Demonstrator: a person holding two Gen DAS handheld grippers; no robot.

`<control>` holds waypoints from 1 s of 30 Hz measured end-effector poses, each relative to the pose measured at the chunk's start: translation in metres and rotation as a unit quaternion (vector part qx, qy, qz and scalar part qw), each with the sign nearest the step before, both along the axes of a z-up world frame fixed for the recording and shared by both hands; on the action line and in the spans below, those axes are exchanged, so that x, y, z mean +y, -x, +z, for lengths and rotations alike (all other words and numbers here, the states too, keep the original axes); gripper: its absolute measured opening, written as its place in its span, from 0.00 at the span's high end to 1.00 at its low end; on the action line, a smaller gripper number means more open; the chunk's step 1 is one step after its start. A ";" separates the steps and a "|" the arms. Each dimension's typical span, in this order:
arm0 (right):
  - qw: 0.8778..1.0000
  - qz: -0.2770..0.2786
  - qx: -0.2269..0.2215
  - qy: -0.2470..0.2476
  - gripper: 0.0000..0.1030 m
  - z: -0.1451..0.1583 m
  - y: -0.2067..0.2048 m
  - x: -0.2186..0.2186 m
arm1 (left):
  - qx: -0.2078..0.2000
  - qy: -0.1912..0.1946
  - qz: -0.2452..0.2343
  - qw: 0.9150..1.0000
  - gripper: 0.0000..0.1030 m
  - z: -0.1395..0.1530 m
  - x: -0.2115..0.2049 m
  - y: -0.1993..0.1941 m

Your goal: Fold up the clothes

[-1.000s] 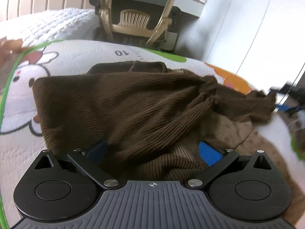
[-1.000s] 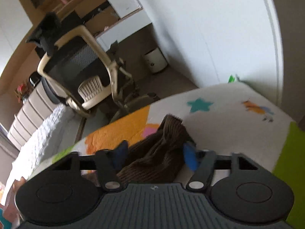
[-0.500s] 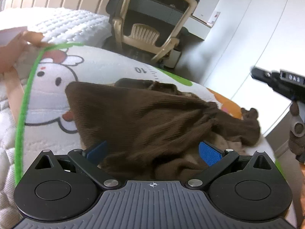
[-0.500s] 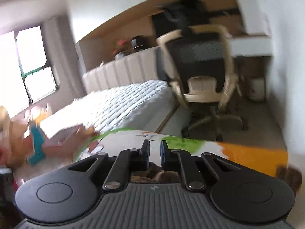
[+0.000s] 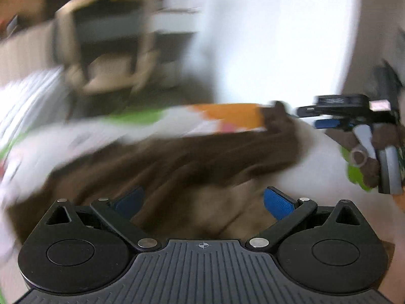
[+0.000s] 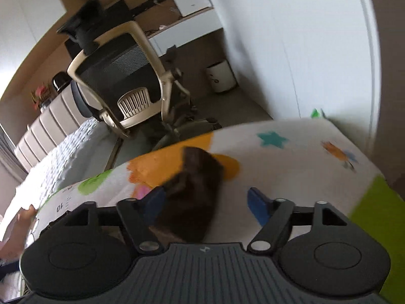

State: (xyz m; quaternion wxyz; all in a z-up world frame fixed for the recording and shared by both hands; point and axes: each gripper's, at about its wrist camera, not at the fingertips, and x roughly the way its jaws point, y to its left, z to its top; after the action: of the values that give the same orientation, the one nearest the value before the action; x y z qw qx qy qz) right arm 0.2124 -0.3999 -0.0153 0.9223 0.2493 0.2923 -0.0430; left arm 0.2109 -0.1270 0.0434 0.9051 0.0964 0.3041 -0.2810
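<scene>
The brown ribbed knit garment (image 5: pixel 177 157) lies bunched, unfolded. Left gripper (image 5: pixel 202 200) jaws stand wide; right gripper (image 6: pixel 205 202) jaws are opening around its 12 o'clock end.

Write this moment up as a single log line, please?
left gripper: open over brown garment | right gripper: opening, garment end between jaws | mat: underneath

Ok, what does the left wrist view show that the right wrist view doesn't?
Only the left wrist view: the right gripper seen from outside, jaws opening by the garment's far end, and most of the blurred brown garment. Only the right wrist view: a white bin, a teal star on the mat. Both: garment, mat, office chair.
</scene>
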 end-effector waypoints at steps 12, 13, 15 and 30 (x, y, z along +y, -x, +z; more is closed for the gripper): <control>0.999 -0.007 -0.015 -0.028 0.21 -0.009 0.037 -0.028 | -0.011 -0.082 -0.083 0.993 0.02 -0.058 -0.186 -0.064; 0.999 -0.008 -0.018 -0.027 0.21 -0.008 0.039 -0.029 | -0.004 -0.086 -0.076 0.993 0.08 -0.063 -0.186 -0.069; 0.999 -0.008 -0.025 -0.028 0.21 -0.004 0.041 -0.029 | 0.009 -0.055 -0.087 0.995 0.64 -0.064 -0.180 -0.076; 0.977 0.203 -0.053 0.032 0.15 0.044 -0.049 0.126 | 0.012 0.084 0.139 0.987 0.49 0.035 0.103 0.005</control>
State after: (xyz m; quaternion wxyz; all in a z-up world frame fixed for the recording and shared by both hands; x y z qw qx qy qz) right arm 0.2609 -0.2742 0.0291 0.9335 0.1575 0.2856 0.1490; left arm 0.2060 -0.0238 0.0782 0.9367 -0.0269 0.3003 -0.1779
